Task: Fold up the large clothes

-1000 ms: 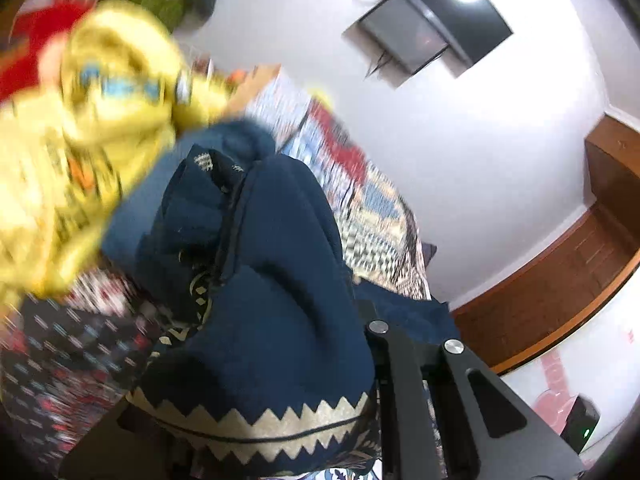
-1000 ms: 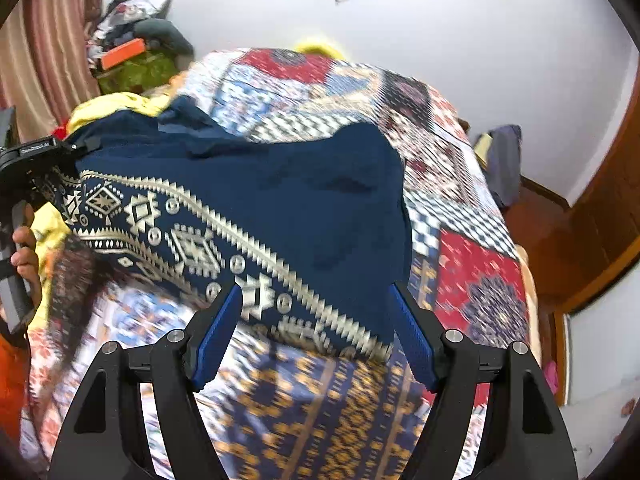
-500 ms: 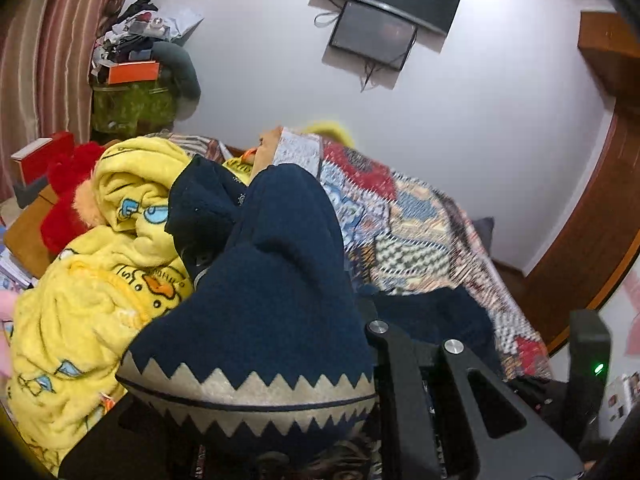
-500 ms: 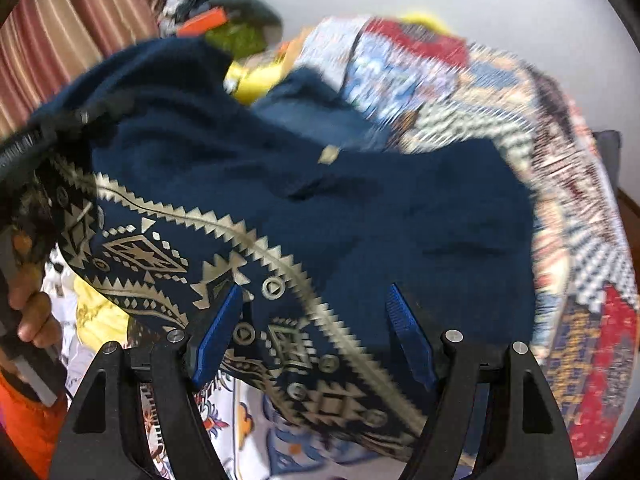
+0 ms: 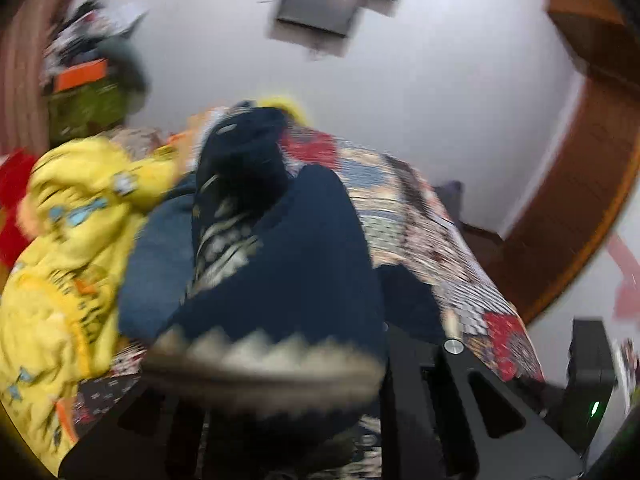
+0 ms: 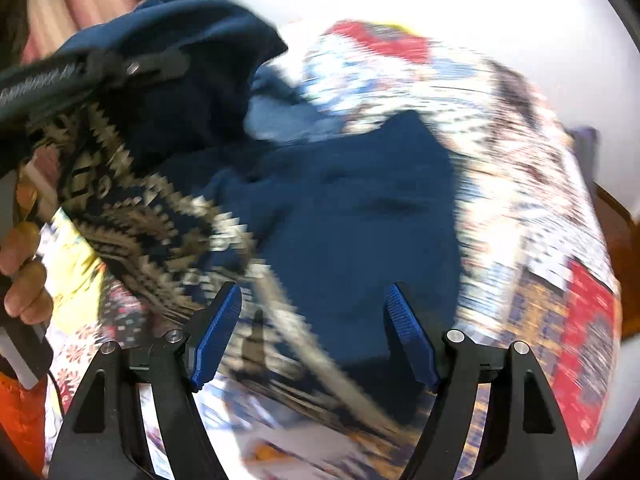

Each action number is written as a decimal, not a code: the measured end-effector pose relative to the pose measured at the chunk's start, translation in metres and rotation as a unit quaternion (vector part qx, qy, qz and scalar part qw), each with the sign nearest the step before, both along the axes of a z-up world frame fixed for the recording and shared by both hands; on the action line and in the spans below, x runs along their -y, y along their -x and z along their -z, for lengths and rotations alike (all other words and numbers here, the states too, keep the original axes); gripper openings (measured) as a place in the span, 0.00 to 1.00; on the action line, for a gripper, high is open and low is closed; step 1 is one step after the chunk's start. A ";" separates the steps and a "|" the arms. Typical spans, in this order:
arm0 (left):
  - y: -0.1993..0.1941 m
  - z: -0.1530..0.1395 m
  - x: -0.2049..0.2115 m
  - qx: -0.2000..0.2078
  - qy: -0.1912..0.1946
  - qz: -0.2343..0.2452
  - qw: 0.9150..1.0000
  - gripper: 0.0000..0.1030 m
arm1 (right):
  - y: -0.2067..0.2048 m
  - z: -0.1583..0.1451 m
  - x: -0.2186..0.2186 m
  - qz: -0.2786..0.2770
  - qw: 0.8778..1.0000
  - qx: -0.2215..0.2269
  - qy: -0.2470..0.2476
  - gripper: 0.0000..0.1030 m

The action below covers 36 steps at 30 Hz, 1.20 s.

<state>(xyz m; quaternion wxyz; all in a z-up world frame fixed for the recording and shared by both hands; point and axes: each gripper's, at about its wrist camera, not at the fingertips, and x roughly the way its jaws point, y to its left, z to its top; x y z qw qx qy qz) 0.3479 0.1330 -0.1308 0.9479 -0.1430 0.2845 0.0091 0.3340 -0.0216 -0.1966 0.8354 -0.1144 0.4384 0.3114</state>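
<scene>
One navy garment (image 6: 340,216) lengthwise along bed (image 6: 540,220) – patterned hem in left gripper (image 6: 132,68)

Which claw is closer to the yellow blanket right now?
Left. The left claw, gripping the navy garment, sits beside the yellow blanket; the right claw hangs open over the garment's middle.

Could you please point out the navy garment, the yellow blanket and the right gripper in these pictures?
navy garment (image 6: 360,216): right wrist view, plain navy middle.
yellow blanket (image 5: 68,240): left wrist view, bunched folds.
right gripper (image 6: 314,336): right wrist view, midway between blue pads.
</scene>
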 end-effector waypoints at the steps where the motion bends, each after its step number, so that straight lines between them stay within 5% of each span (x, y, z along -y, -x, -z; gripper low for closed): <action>1: -0.004 -0.001 0.018 0.001 -0.009 0.026 1.000 0.14 | -0.003 -0.003 0.015 0.021 1.000 0.005 0.002 0.70; 6: -0.029 0.033 0.096 -0.056 0.008 0.180 0.982 0.14 | -0.018 -0.013 0.097 0.121 0.993 -0.003 -0.012 0.70; 9: -0.038 0.068 0.123 -0.111 -0.037 0.191 0.975 0.14 | -0.018 -0.014 0.136 0.169 0.985 -0.008 -0.015 0.70; 13: -0.027 0.082 0.134 -0.120 -0.092 0.198 0.968 0.16 | -0.011 -0.019 0.163 0.192 0.981 -0.001 -0.022 0.70; 17: -0.008 0.072 0.142 -0.124 -0.094 0.247 0.956 0.41 | -0.008 -0.025 0.167 0.191 0.981 0.005 -0.023 0.70; 21: 0.017 0.063 0.143 -0.125 -0.107 0.266 0.950 0.47 | -0.002 -0.038 0.161 0.178 0.983 0.018 -0.039 0.70; 26: 0.050 0.035 0.126 -0.093 -0.109 0.259 0.955 0.67 | 0.002 -0.060 0.141 0.144 0.987 0.029 -0.071 0.70; 29: 0.062 0.020 0.111 -0.059 -0.168 0.219 0.959 0.80 | 0.000 -0.069 0.117 0.118 0.989 0.042 -0.074 0.70; 32: 0.063 0.015 0.087 -0.053 -0.203 0.177 0.962 0.82 | -0.004 -0.070 0.091 0.088 0.992 0.044 -0.079 0.70; 36: 0.044 0.016 0.047 -0.069 -0.192 0.128 0.971 0.83 | -0.012 -0.060 0.057 0.054 0.994 0.025 -0.091 0.70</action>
